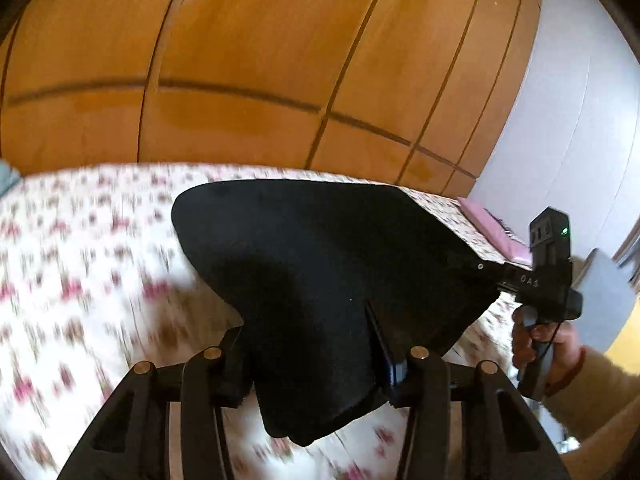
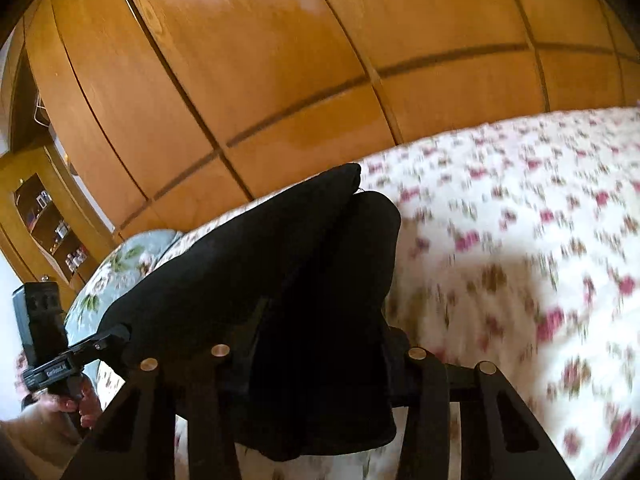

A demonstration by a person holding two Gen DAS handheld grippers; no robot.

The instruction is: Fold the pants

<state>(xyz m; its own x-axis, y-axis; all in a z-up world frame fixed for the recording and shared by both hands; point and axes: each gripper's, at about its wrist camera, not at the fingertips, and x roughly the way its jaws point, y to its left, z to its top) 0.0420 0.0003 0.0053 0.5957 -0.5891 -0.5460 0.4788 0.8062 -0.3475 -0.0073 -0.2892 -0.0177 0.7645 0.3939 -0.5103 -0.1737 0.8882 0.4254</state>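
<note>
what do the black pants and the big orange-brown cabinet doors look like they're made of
Black pants: soft matte knit or fleece, probably; they drape limply and show no sheen. Orange-brown cabinet doors: glossy varnished wood or veneer, with light glare and faint grain.

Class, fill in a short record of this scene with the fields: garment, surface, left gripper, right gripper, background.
garment: black fabric pants, lifted and stretched between both grippers
surface: white bedspread with pink floral print
left gripper: jaws shut on the pants
right gripper: jaws shut on the pants
background: orange-brown wooden wardrobe doors
</note>
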